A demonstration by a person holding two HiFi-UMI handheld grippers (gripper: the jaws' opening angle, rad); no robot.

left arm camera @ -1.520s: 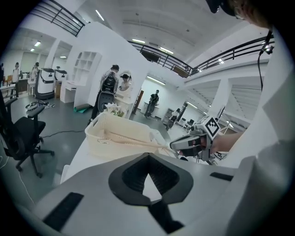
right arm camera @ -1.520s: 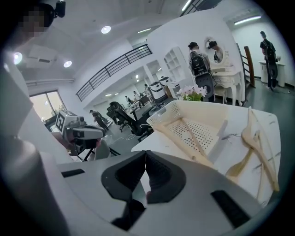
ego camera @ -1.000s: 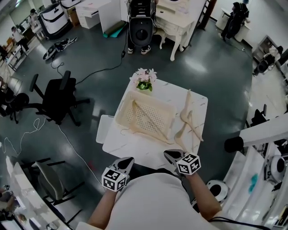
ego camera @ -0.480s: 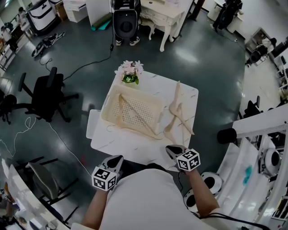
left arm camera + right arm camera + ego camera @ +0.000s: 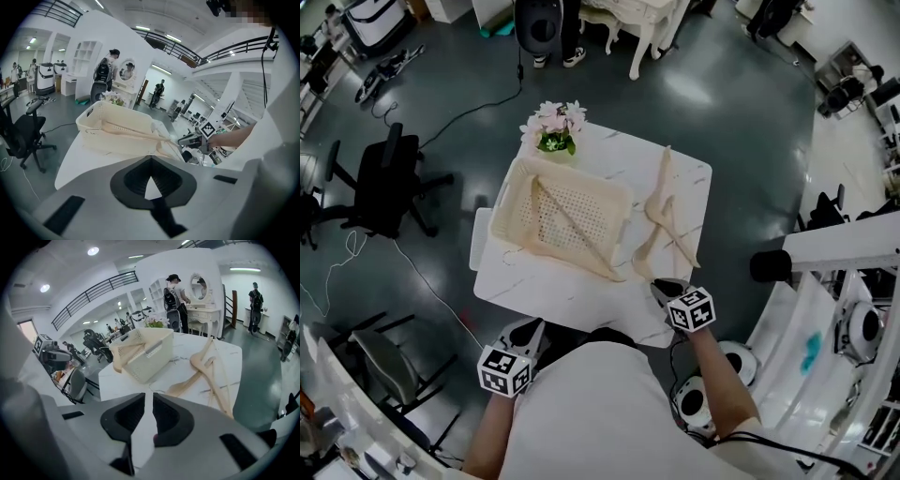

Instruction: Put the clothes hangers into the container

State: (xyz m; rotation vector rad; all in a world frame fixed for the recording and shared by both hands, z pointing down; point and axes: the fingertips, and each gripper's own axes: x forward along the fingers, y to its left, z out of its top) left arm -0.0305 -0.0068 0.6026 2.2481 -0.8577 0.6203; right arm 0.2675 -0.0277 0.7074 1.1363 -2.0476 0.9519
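Clothes hangers [image 5: 572,225] lie slanted in the cream container [image 5: 581,174], with loose hangers [image 5: 670,220] just right of it on the white marbled bench [image 5: 572,291] and pink flowers [image 5: 551,124] at the far edge. The right gripper [image 5: 661,284] is at the near edge by the loose hangers, its fingers [image 5: 171,420] just been opening, a narrow slit apart and empty; the left gripper [image 5: 530,330] is off the near edge, its fingers [image 5: 131,180] closed together on nothing. Around the bench are a dark glossy floor [image 5: 750,141] and a black office chair [image 5: 389,178]; the marker cube [image 5: 691,309] bears only square patterns.

White marbled worktop [image 5: 553,292]. Carries a cream basket [image 5: 506,202] with a flower pot [image 5: 551,127] just behind it. Also bears loose wooden hangers [image 5: 661,211] beside the basket.
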